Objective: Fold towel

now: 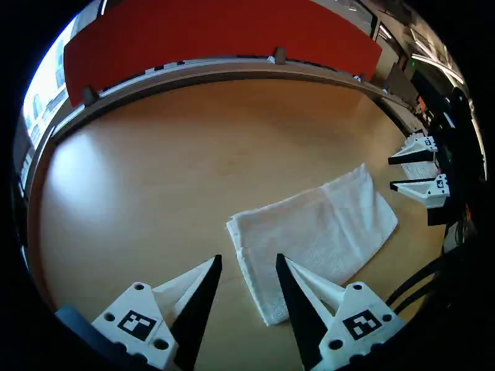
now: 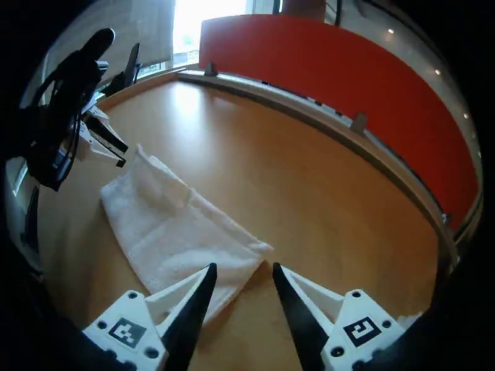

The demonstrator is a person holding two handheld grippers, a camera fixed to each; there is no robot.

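Note:
A white towel (image 1: pixel 318 232) lies folded flat on the wooden table (image 1: pixel 161 173). In the left gripper view my left gripper (image 1: pixel 247 263) stands open just above the towel's near short end, nothing between its fingers. My right gripper (image 1: pixel 391 171) shows at the far right, open, beside the towel's far corner. In the right gripper view the same towel (image 2: pixel 170 226) stretches away to the left, and my right gripper (image 2: pixel 244 272) is open over its near corner. My left gripper (image 2: pixel 119 154) appears at the far left, by the towel's other end.
A red partition panel (image 1: pixel 216 37) stands along the table's far edge behind a grey rail (image 1: pixel 247 65). Black cables (image 1: pixel 427 278) run at the right of the left gripper view. Bare wood (image 2: pixel 322 198) spreads right of the towel.

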